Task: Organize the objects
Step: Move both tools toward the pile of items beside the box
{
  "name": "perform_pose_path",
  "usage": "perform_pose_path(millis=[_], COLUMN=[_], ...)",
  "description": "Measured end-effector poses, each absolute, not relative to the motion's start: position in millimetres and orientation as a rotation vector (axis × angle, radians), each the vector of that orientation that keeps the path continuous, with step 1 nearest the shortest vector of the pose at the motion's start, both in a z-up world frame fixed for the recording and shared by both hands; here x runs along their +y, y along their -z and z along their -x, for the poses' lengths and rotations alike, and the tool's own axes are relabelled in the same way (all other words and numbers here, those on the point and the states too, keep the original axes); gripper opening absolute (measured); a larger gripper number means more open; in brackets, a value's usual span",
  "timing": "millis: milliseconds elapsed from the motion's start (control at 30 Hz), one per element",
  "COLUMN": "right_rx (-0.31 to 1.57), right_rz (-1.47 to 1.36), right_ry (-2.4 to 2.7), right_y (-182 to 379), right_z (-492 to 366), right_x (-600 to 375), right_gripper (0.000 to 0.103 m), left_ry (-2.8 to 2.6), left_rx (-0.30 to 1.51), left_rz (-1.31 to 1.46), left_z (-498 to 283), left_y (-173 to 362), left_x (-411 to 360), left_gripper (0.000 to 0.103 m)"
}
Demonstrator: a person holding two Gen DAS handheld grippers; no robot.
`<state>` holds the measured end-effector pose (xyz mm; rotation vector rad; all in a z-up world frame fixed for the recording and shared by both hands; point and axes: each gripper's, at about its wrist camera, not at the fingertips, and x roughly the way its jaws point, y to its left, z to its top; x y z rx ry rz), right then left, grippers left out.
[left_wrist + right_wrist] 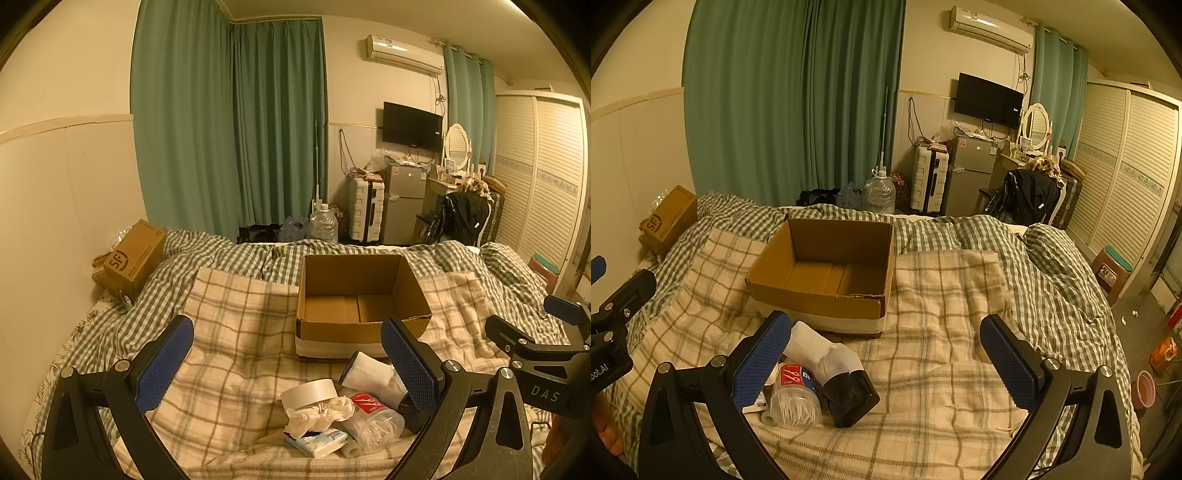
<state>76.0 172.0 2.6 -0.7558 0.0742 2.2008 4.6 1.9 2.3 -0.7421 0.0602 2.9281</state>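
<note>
An open, empty cardboard box point(362, 295) sits on the plaid blanket point(236, 332); it also shows in the right wrist view point(827, 273). In front of it lies a pile: a tape roll point(310, 393), crumpled tissue point(321, 411), a tissue pack point(317, 441), a clear cotton-swab jar with a red label point(373, 421) point(794, 398), and a white pleated filter on a black base point(369, 373) point(846, 387). My left gripper point(291, 365) is open above the pile. My right gripper point(886, 365) is open, the pile by its left finger.
A closed SF carton point(133, 258) stands at the bed's far left against the wall. Green checked bedding point(1052, 266) lies around the blanket. Beyond the bed are a water jug point(323, 223), suitcase, fridge, chair and wardrobe. A stool point(1115, 269) stands right of the bed.
</note>
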Motion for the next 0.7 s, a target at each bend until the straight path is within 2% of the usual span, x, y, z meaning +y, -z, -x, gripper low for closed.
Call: perform_pose_path(millis=[700], right_rx=[0.088], right_rz=[0.766], right_ry=[-2.176], right_y=[-0.7], right_z=[-73.5], right_x=[172.2], right_gripper=[0.103], left_ry=[-2.842], left_rx=[0.07], left_rz=[0.718], left_z=[-4.6], left_y=[1.6], left_x=[2.4], left_gripper=[0.103])
